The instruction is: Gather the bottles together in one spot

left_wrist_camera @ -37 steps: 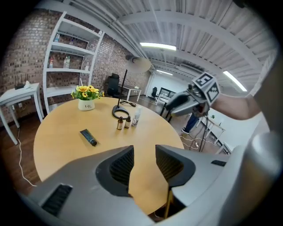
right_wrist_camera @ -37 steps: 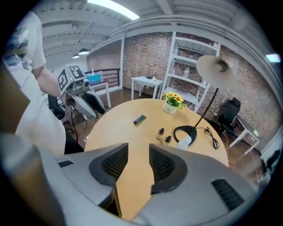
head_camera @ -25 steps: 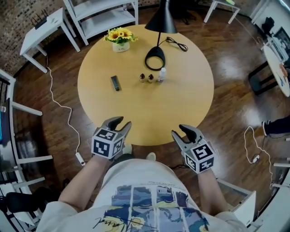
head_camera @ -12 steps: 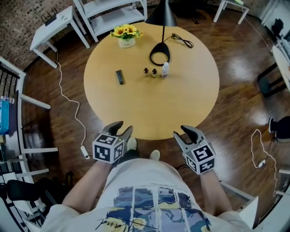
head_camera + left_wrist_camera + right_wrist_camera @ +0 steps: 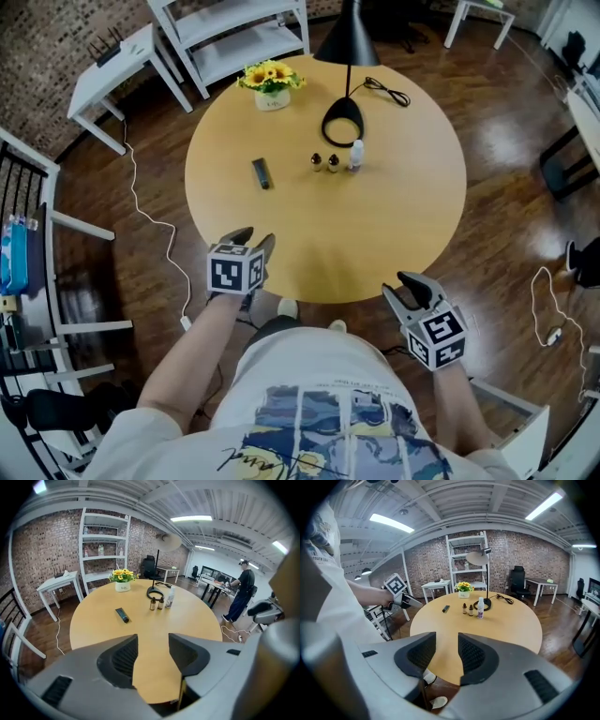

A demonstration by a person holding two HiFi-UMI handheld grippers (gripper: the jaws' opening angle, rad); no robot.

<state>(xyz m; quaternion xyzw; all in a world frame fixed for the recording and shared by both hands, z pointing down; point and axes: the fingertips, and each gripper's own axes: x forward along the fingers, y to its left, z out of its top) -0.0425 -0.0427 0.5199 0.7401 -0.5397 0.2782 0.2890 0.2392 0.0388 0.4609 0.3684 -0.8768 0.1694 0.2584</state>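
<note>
Two small brown bottles (image 5: pixel 317 162) (image 5: pixel 333 163) and a white bottle (image 5: pixel 356 155) stand close together on the far half of the round wooden table (image 5: pixel 403 225). A dark tube-like bottle (image 5: pixel 262 173) lies apart to their left. The left gripper view shows the brown pair (image 5: pixel 156 603), the white bottle (image 5: pixel 169 597) and the dark one (image 5: pixel 122 615). My left gripper (image 5: pixel 253 239) hovers at the table's near edge; its jaws have just been opening, with nothing between them. My right gripper (image 5: pixel 401 289) hangs off the near edge, open and empty.
A black lamp's base (image 5: pixel 343 122) sits right behind the bottles, its cord (image 5: pixel 389 92) trailing back. A pot of yellow flowers (image 5: pixel 270 86) stands at the far left of the table. White shelving (image 5: pixel 234 37) and a side table (image 5: pixel 108 61) stand beyond.
My left gripper has moved forward to the table's near edge and its jaws stand wider. The right gripper sits slightly lower in the head view.
</note>
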